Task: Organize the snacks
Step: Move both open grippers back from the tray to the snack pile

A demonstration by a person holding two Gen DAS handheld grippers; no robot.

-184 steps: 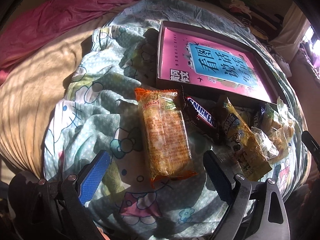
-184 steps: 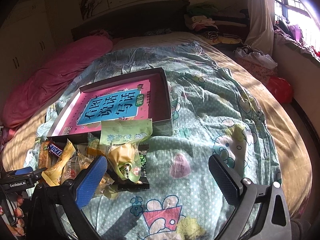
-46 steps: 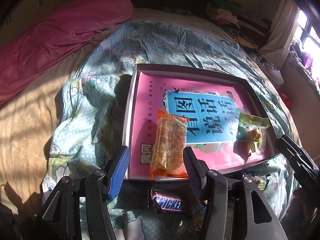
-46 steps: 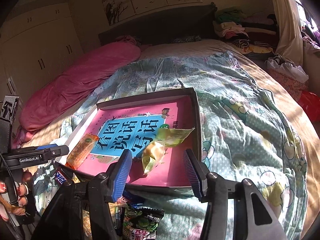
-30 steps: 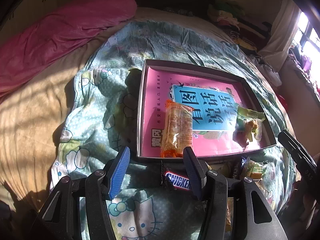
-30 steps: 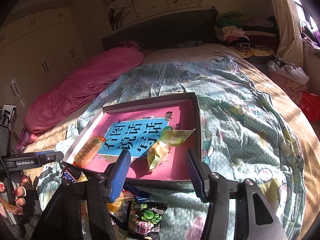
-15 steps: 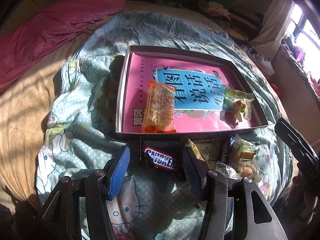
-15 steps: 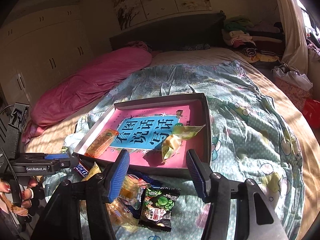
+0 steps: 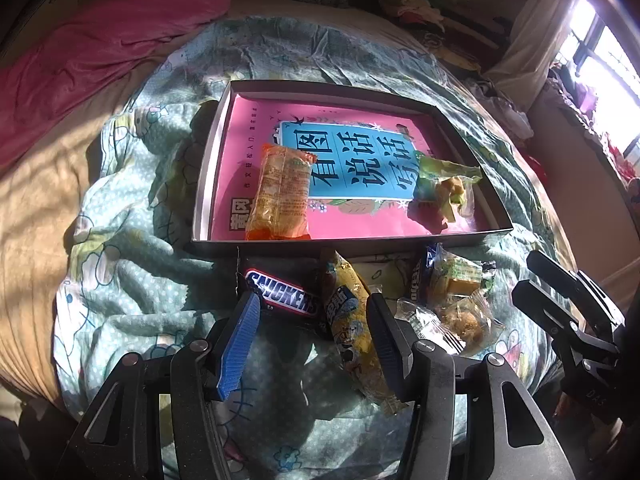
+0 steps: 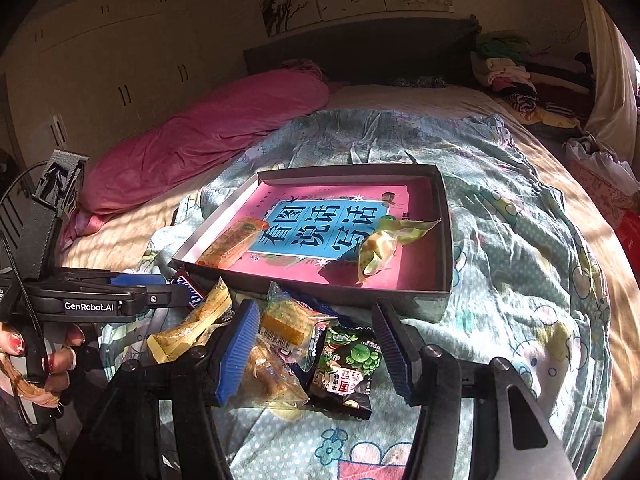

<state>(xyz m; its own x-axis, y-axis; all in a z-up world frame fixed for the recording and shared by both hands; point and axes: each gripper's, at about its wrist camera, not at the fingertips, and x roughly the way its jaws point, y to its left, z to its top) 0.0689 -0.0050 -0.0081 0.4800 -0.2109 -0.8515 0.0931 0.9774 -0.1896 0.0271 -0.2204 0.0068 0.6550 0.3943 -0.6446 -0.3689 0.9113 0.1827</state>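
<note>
Left wrist: brown, glossy Snickers bar [image 9: 282,298], crinkled wrapper.

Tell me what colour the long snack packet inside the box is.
Orange snack packet; clearest in the left wrist view.

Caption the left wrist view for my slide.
Open left claw above Snickers bar; two snacks already in the box.

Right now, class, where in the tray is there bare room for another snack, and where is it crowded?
Free: the tray floor between the orange packet and the green-yellow packet, plus its far end. Crowded: the snack pile on the quilt against the tray's near wall.
</note>
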